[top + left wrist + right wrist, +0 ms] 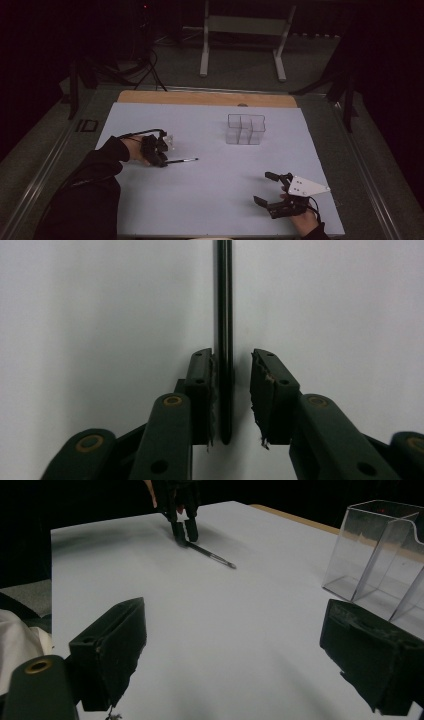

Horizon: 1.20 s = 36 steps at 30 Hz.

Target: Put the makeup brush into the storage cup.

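A slim black pen (182,160) lies flat on the white sheet, left of the middle. My left gripper (163,161) is down at the pen's left end. In the left gripper view the pen (223,315) runs straight up between the jaws of my left gripper (234,360). One pad touches the pen; the other stands a small gap off it. My right gripper (264,187) rests open at the front right, with nothing between its jaws (235,630). From there I see the pen (212,555) and the left gripper (185,532) farther off.
A clear plastic box with several compartments (245,129) stands at the back, right of the middle, also seen as the clear box (380,555). The white sheet (210,200) covers the table, with a wooden strip (207,97) at its far edge. A white frame (245,25) stands on the floor behind.
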{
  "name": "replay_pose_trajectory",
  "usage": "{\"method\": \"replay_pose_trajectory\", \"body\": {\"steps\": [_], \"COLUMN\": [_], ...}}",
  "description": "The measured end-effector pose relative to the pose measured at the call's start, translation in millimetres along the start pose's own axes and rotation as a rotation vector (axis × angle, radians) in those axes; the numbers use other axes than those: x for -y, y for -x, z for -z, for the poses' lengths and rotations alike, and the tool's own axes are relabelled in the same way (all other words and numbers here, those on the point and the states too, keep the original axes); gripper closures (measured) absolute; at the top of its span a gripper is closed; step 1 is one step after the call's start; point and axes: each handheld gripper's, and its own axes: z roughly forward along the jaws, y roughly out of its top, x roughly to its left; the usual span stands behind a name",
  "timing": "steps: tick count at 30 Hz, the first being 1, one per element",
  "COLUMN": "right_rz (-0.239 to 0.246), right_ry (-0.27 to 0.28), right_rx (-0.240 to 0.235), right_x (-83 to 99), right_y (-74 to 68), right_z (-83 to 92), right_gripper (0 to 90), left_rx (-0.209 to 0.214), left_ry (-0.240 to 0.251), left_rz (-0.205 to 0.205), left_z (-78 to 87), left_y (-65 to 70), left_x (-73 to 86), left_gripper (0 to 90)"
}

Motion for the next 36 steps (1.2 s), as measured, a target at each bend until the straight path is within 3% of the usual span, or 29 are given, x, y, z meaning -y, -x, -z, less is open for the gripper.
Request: {"method": "replay_pose_trajectory", "body": {"steps": [7, 13, 15, 17, 20, 22, 23, 24, 25, 26, 36], "right_rz": [0.001, 0.001, 0.003, 0.002, 0.001, -0.001, -0.001, -0.001, -0.001, 0.0, -0.003], "right_ry": [-0.002, -0.002, -0.002, -0.002, 0.0, 0.001, 0.001, 0.001, 0.001, 0.001, 0.001], "right_rx": [0.0, 0.0, 0.0, 0.001, 0.003, 0.002, 0.002, 0.003, 0.002, 0.002, 0.006], "right_x": [0.1, 0.0, 0.0, 0.0, 0.0, 0.1, 0.1, 0.2, 0.1, 0.1, 0.2], "right_y": [-0.2, -0.3, -0.3, -0.1, 0.0, 0.4, 0.4, 0.3, 0.3, 0.3, 0.8], "right_z": [-0.2, 0.0, -0.1, 0.1, 0.5, 0.6, 0.6, 0.6, 0.5, 0.5, 0.6], "right_gripper": [11.4, 11.4, 11.4, 11.5, 11.4, 11.4, 11.5, 11.4, 11.5, 11.4, 11.4], "left_rx": [-0.007, 0.01, 0.012, 0.019, 0.01, 0.005, 0.005, -0.014, 0.001, -0.011, -0.019], "left_ry": [-0.052, -0.092, -0.102, -0.114, -0.1, -0.048, -0.048, -0.019, 0.003, 0.013, 0.088], "left_rz": [-0.008, 0.014, 0.038, 0.089, 0.108, 0.148, 0.148, 0.157, 0.173, 0.177, 0.162], "left_z": [-2.9, -4.6, -4.5, -4.0, -0.6, 5.7, 5.7, 13.1, 16.9, 19.6, 31.8], "left_y": [-0.6, -1.5, -1.9, -4.0, -3.5, -2.7, -2.7, -0.9, -0.1, 2.0, 25.3], "left_x": [-4.9, -10.3, -11.6, -13.0, -13.3, -12.6, -12.6, -12.1, -11.9, -12.1, -12.0], "left_gripper": [77.8, 84.6, 85.0, 85.2, 85.5, 85.5, 85.5, 85.5, 85.5, 85.5, 85.5]}}
